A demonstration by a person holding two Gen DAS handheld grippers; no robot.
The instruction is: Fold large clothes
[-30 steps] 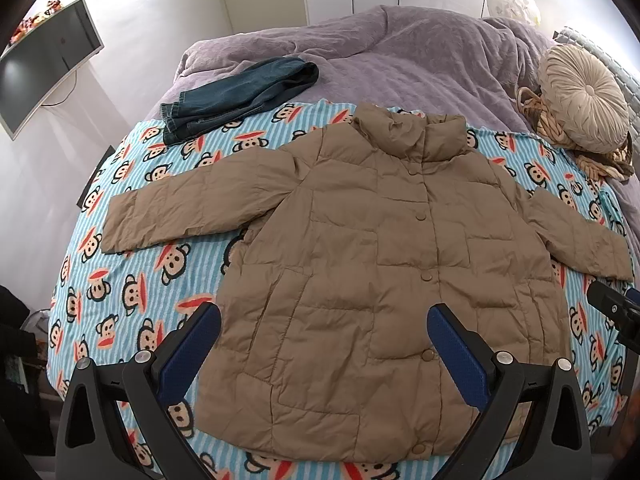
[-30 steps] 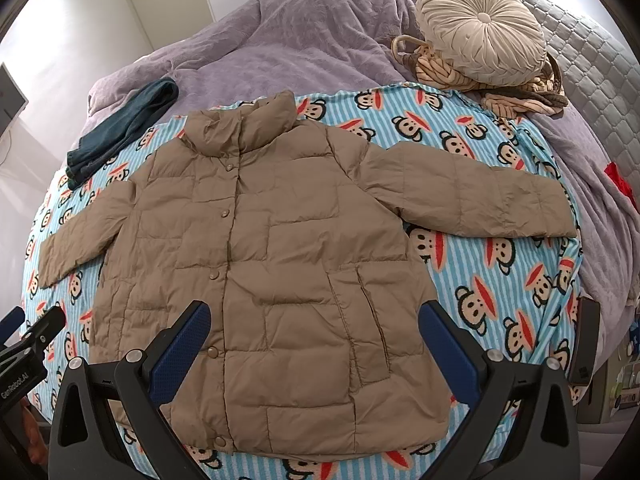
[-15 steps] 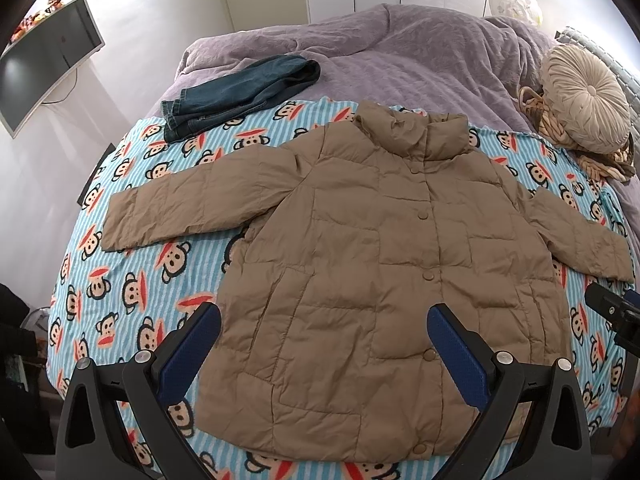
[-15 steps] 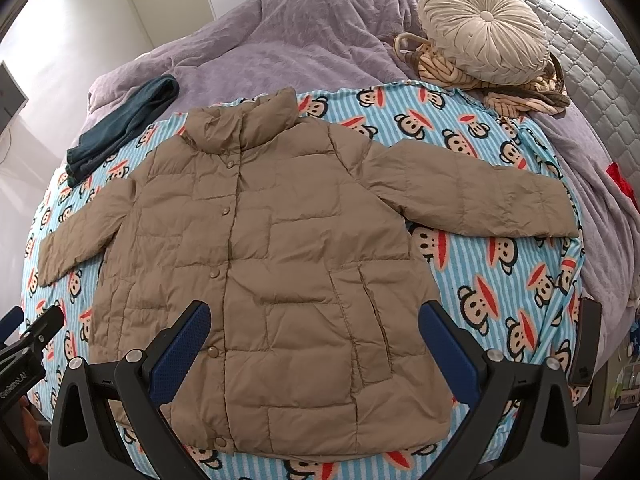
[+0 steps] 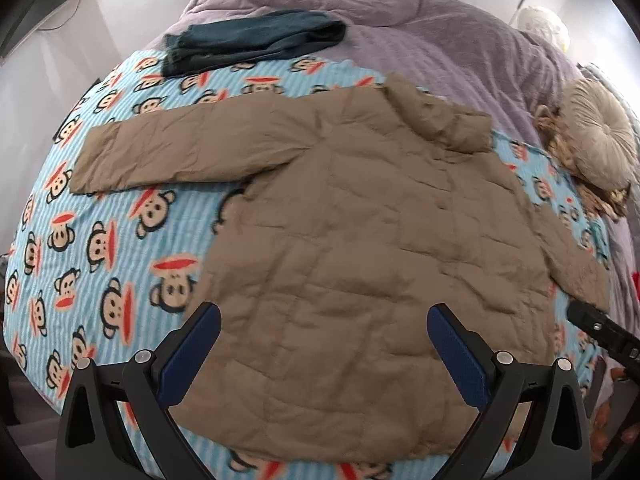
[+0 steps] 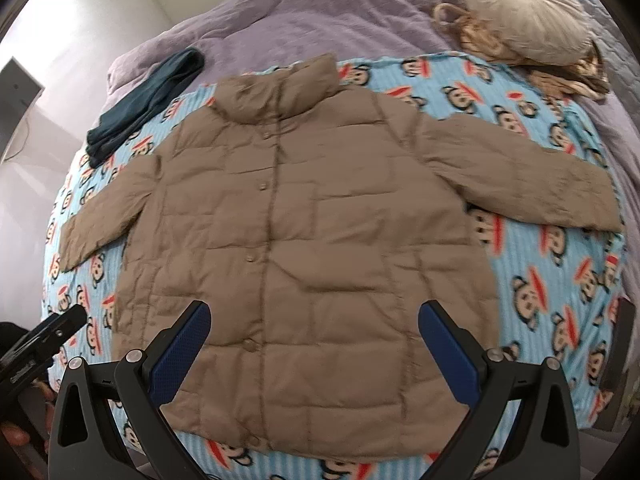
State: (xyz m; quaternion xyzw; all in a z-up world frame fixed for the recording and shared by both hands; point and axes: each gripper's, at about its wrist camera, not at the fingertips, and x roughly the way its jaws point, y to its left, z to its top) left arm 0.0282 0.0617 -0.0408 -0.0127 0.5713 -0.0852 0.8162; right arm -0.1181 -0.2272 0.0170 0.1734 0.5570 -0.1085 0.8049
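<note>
A tan quilted jacket [image 5: 360,248] [image 6: 304,232] lies flat and buttoned on a blue monkey-print blanket [image 5: 100,248] [image 6: 560,292], both sleeves spread out to the sides. My left gripper [image 5: 324,350] hovers open above the jacket's lower left part, nothing between its blue pads. Over the jacket's hem my right gripper [image 6: 314,342] hangs open as well, holding nothing. Each gripper's tip shows at the edge of the other's view.
Folded dark teal jeans [image 5: 256,38] [image 6: 148,100] lie beyond the left sleeve. A round beige cushion [image 5: 596,136] [image 6: 520,8] on a woven basket sits at the far right. A purple duvet [image 5: 420,32] covers the far bed. White wall stands on the left.
Both grippers have moved forward and lower toward the jacket, the left one swinging leftward so the left sleeve sits nearer the middle of its view. The jacket itself has not moved.
</note>
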